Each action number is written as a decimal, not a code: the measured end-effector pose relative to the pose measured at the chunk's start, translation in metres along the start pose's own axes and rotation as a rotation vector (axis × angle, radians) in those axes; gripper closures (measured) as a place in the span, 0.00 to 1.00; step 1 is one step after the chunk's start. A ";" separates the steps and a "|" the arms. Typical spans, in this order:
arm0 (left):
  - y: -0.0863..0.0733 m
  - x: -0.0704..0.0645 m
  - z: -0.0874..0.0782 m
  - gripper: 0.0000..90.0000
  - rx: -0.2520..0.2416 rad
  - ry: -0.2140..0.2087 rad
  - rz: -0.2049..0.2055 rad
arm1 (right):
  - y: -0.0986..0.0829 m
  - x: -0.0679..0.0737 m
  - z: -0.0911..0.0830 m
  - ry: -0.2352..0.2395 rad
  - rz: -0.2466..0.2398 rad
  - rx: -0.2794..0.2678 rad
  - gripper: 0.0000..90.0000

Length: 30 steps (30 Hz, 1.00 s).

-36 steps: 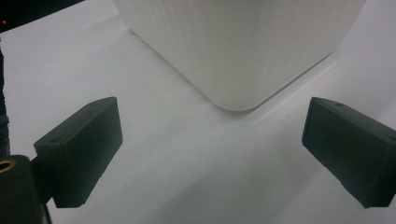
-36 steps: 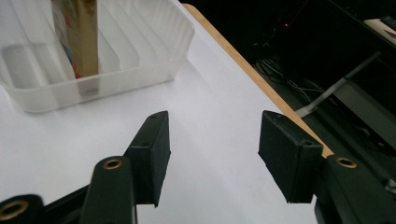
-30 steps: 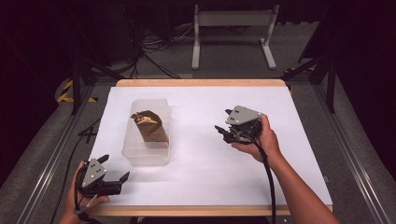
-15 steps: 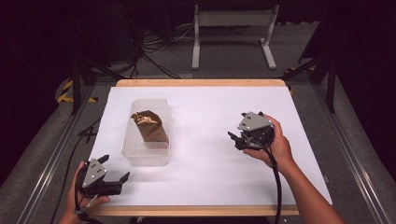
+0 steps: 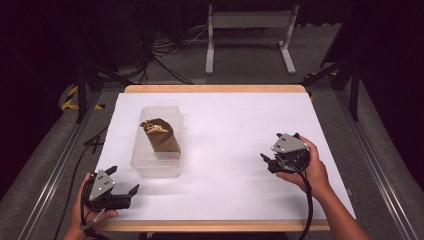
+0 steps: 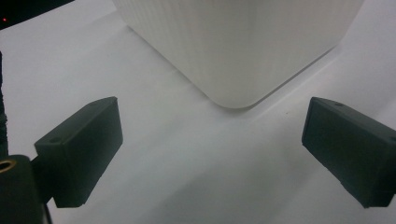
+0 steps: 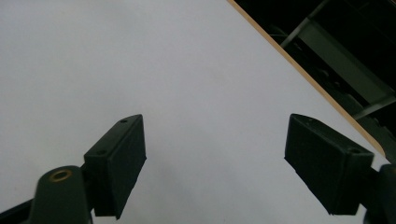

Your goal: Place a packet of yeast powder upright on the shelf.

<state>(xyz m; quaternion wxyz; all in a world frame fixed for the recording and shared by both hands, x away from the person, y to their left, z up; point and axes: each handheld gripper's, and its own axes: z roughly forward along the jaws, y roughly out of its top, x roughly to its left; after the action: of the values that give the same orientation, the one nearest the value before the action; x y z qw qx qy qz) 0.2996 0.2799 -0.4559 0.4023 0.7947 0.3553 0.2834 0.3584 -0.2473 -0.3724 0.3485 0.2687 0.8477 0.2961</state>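
A clear plastic container stands on the white table at about nine o'clock from the table's middle, its long side running from the near edge toward the far one. Inside it lies a crumpled brown paper bag, its twisted top pointing toward eleven o'clock and its body leaning toward the near end of the container. The left gripper rests at about seven o'clock on the table, near the front left corner and just short of the container's near end, held by the person's left hand; its jaws stand wide apart and hold nothing. In the left gripper view the ribbed, rounded corner of the container sits at twelve o'clock, ahead of the gap between the two black jaws and not touching either one, with bare white tabletop between them. The right gripper sits at about four o'clock on the table, well apart from the container, gripped by the right hand with its cable trailing back along the forearm. In the right gripper view its jaws are spread wide over bare white surface, with the table's wooden edge running at two o'clock.
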 end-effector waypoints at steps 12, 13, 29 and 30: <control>0.000 0.000 0.000 0.07 0.004 0.002 -0.001 | -0.039 -0.010 -0.021 -0.038 0.061 0.010 0.18; 0.000 -0.001 0.000 0.07 0.005 0.003 -0.002 | -0.042 -0.011 -0.024 -0.041 0.068 0.007 0.17; 0.000 -0.001 0.001 0.07 0.010 0.006 0.000 | -0.088 -0.020 -0.052 -0.059 0.138 -0.056 0.12; 0.000 -0.001 0.001 0.07 0.008 0.007 0.000 | -0.091 -0.020 -0.053 -0.062 0.146 -0.060 0.12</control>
<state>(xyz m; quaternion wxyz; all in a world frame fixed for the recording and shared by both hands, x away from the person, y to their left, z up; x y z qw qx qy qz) 0.3002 0.2783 -0.4565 0.3979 0.7953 0.3580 0.2847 0.3081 -0.3393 -0.3954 0.3599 0.3284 0.8053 0.3378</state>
